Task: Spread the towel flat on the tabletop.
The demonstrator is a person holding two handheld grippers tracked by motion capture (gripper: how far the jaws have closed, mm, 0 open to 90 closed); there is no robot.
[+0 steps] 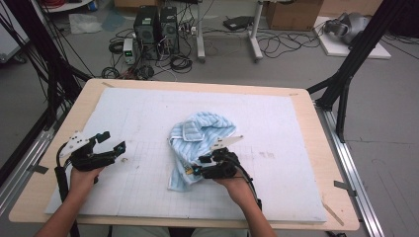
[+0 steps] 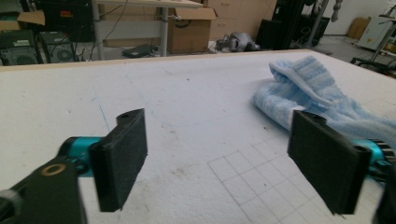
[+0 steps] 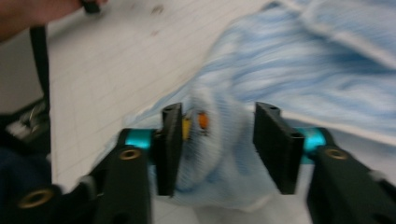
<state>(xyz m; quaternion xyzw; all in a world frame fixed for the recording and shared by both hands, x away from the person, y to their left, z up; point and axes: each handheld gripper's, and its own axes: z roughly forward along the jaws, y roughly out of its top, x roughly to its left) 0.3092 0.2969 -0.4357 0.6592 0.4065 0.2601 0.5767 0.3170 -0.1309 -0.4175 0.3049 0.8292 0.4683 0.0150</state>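
The right tongs (image 3: pixel 217 149) stand part-open over a bunched fold of the blue striped towel (image 1: pixel 197 140); the cloth sits between the pads, pressed against one and clear of the other, so nothing is clamped. The left tongs (image 2: pixel 224 163) are spread wide with bare surface between them, well apart from the towel. Both work over a white gridded mat (image 1: pixel 276 128) that covers most of the pale wooden bench (image 1: pixel 323 148), leaving open mat on every side. Beyond the far edge lie cables, computer towers (image 1: pixel 155 24) and cardboard boxes on a grey floor. The towel lies crumpled mid-mat, one hemmed corner folded over.
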